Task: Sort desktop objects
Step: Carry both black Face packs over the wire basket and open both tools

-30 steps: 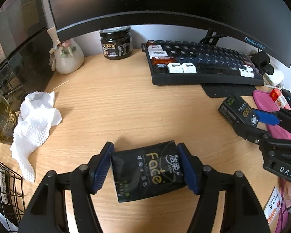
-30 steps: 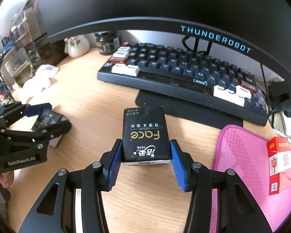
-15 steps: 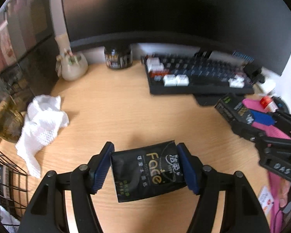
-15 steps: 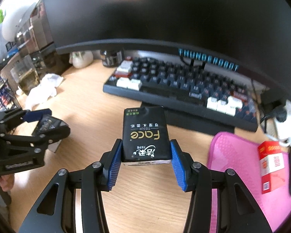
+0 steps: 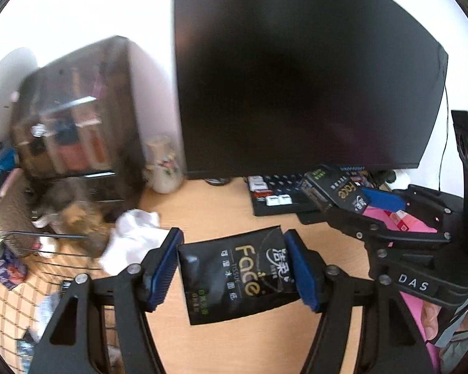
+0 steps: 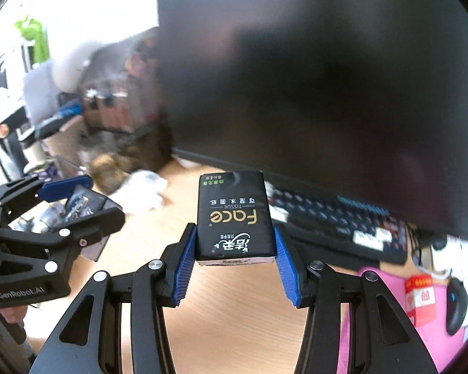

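Observation:
My left gripper (image 5: 232, 266) is shut on a flat black tissue pack (image 5: 237, 275) with gold "Face" lettering and holds it high above the wooden desk (image 5: 202, 215). My right gripper (image 6: 235, 260) is shut on a second, fuller black tissue pack (image 6: 234, 215) of the same brand, also lifted above the desk. Each gripper shows in the other's view: the right one (image 5: 355, 201) at the right, the left one (image 6: 75, 199) at the left. Both views are motion-blurred.
A large dark monitor (image 5: 296, 71) fills the back. A dark keyboard (image 6: 333, 227) lies under it. A crumpled white cloth (image 5: 131, 237) lies at the left by a wire basket (image 5: 31, 280). A pink mat (image 6: 399, 327) with a red box (image 6: 421, 296) and a mouse (image 6: 457, 308) lies at the right.
Both grippers have risen well above the desk with their tissue packs still held. The views tilted upward, so the monitor, the wall and a cabinet at the left now fill the upper frames.

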Demonstrator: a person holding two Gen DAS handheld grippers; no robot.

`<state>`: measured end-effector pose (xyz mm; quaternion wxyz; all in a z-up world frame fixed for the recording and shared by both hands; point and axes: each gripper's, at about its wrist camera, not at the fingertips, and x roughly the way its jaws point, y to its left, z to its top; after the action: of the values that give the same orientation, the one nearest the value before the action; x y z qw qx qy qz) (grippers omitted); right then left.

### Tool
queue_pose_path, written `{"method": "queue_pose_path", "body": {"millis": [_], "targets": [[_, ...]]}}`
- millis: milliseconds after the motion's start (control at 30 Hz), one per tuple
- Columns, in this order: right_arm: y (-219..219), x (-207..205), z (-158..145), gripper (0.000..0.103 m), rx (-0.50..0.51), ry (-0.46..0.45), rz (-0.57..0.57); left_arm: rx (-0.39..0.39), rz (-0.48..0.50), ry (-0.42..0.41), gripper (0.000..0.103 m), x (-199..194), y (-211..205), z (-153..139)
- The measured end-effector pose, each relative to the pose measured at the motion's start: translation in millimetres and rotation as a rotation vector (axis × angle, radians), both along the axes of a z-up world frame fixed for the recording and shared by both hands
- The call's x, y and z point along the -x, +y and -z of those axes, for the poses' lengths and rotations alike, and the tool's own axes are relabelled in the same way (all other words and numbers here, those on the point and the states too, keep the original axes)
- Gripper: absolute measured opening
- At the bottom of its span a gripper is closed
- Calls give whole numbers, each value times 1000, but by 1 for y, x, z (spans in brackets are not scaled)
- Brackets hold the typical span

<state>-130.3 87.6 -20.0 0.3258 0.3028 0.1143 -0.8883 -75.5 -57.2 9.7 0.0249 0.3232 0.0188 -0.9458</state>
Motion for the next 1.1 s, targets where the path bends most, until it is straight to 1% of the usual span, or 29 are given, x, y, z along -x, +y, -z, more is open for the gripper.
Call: {"method": "queue_pose_path", "body": {"millis": [167,300,433,533,667,900,1100], "targets": [[-48,-34,-22,48,23,34,-108,7,-92,47,71,-36,-42,-20],[-87,-59,-29,48,34,34,-194,11,-179,70,71,-68,-81,-28],[-129,-86,-30,48,16,33,-283,9,-264,76,71,-99,-120,-26],[-156,-102,-31,48,27,27,-335,2,-335,70,71,-123,-148,-22],[-191,-125,-30,48,35,11,-410,3,-397,57,71,-150,-175,-14],[-235,-155,-17,48,21,-23,-506,-4,-473,59,71,-183,-201,-9],[-251,-163,0,48,-8,-56,-543,-3,-491,44,71,-194,-208,2]]}}
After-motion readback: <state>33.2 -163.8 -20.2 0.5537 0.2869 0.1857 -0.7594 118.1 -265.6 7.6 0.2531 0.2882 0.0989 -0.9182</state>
